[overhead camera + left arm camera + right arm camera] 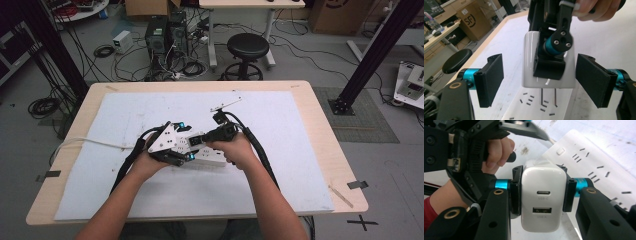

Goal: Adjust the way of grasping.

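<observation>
A white USB charger [544, 177] with two ports on its face sits between the pads of my right gripper [542, 192], which is shut on its sides. In the left gripper view the charger [530, 62] hangs just above a white power strip [536, 105], prongs down over the strip's slots. My left gripper [542, 80] stands open around it, both pads clear of the charger. From the high view both grippers meet at the table's middle: left gripper [186, 141], right gripper [202, 140], with the power strip [215, 157] under them.
A white mat [280, 175] covers most of the wooden table [325, 145]. Black cables trail from both grippers toward the near edge. Beyond the far edge stand a black stool [247, 47] and computer towers [165, 32] among floor cables.
</observation>
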A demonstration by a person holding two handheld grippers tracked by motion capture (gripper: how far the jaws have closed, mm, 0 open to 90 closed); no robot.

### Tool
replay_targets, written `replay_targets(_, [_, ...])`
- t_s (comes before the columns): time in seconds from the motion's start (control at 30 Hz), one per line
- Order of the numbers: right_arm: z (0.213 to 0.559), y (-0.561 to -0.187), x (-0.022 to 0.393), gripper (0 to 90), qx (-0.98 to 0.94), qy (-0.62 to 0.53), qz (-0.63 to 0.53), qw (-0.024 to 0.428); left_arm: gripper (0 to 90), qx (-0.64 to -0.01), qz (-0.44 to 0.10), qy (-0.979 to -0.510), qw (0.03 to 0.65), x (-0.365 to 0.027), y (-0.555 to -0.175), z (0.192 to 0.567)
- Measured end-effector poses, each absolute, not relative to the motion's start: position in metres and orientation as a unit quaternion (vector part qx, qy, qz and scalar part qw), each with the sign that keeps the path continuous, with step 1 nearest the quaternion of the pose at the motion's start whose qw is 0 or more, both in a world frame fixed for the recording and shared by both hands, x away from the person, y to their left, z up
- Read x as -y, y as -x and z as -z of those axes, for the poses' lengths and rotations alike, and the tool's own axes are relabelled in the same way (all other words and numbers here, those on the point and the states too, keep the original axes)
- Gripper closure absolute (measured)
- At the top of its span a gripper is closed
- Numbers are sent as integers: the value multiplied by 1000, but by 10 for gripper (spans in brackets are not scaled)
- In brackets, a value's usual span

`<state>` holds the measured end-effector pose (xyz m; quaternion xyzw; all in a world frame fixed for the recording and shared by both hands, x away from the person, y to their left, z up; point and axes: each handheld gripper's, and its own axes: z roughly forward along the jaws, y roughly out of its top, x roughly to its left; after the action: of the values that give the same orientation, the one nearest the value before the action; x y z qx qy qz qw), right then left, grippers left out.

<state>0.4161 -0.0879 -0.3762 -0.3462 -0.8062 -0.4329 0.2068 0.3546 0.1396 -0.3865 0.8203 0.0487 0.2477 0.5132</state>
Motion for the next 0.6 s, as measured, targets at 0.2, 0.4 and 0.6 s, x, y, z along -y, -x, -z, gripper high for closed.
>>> replay_targets(0.2, [371, -418, 97, 629, 806, 357, 433, 190, 227, -61, -233, -823, 515, -143, -355, 386])
replay_targets(0.4, [366, -418, 106, 629, 809, 364, 430, 170, 220, -82, -221, -814, 531, -153, -356, 379])
replay_targets(0.6, [358, -414, 115, 630, 815, 361, 427, 153, 217, -104, -211, -824, 516, -166, -358, 373])
